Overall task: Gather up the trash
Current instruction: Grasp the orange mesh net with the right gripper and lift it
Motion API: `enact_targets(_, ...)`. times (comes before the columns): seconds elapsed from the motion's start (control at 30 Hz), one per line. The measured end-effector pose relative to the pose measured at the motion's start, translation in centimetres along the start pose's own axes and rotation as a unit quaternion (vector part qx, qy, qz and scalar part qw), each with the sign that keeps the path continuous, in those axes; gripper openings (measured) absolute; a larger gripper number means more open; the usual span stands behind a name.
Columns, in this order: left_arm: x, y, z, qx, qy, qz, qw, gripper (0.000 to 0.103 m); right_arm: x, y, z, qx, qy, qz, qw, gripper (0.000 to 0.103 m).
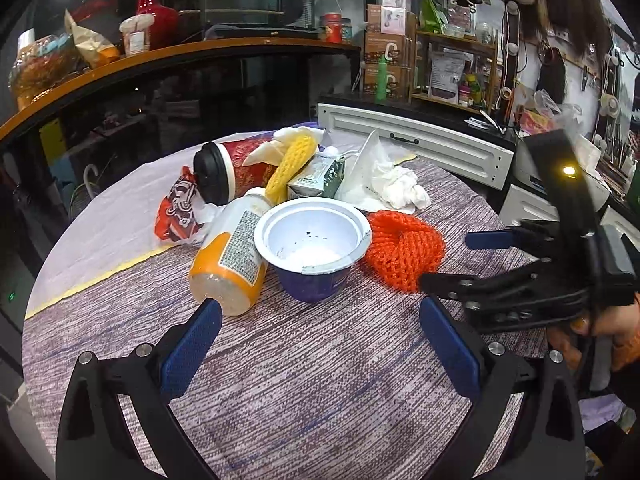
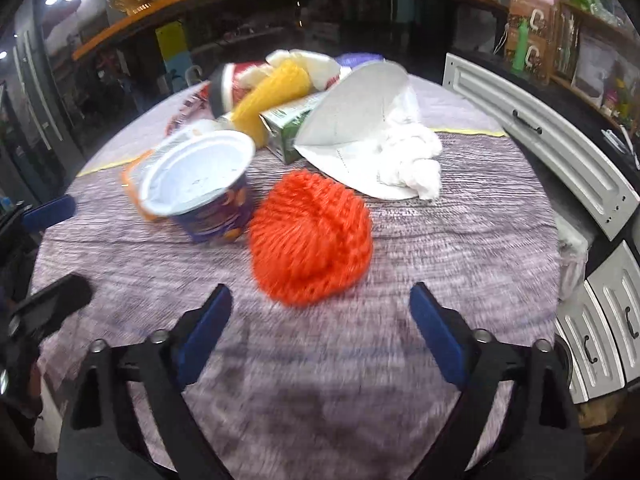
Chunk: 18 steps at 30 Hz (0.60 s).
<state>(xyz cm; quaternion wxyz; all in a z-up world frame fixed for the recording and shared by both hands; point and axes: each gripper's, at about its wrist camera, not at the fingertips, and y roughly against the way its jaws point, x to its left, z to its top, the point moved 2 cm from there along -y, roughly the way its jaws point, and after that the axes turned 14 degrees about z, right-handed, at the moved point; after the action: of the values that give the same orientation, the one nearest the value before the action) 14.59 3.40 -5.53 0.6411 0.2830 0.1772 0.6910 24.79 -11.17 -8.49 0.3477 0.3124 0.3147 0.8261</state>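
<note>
Trash lies heaped on a round table [image 1: 280,380] under a purple-grey cloth. A white-lined purple cup [image 1: 312,240] stands nearest to my left gripper [image 1: 320,308], which is open just in front of it with nothing between its fingers. Left of the cup lies an orange-labelled bottle [image 1: 232,256]. An orange foam net [image 2: 312,236] sits right of the cup. My right gripper [image 2: 320,292] is open, close in front of the net and not touching it; it also shows in the left wrist view as the right gripper [image 1: 445,260].
Behind lie a red paper cup with black lid [image 1: 232,168], a yellow net [image 1: 292,164], a green carton [image 1: 320,178], crumpled tissue on a white bag [image 1: 396,184] and a red wrapper [image 1: 178,212]. White drawers [image 2: 560,152] flank the table's right side. A dark counter [image 1: 160,56] stands behind.
</note>
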Motion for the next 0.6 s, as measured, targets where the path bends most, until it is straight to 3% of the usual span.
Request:
enact_targets(0.13, -0.4, -0.6, 1.0, 0.003, -0.016, -0.005, 0.9999, 0.098, -0.4, -1.9, 1.1, 0.015, 0.002, -0.002, 1.0, 0.068)
enact_targets(0.4, -2.0, -2.2, 2.3, 0.012, -0.049, -0.012, 0.9986, 0.091, -0.3, -1.7, 1.2, 0.009, -0.007, 0.033, 0.999, 0.03)
enact_targets(0.6, -3.4, -3.2, 3.0, 0.029, -0.084, -0.018, 0.9958, 0.077, -0.7, 0.9, 0.3, -0.024, -0.017, 0.033, 0.999, 0.026)
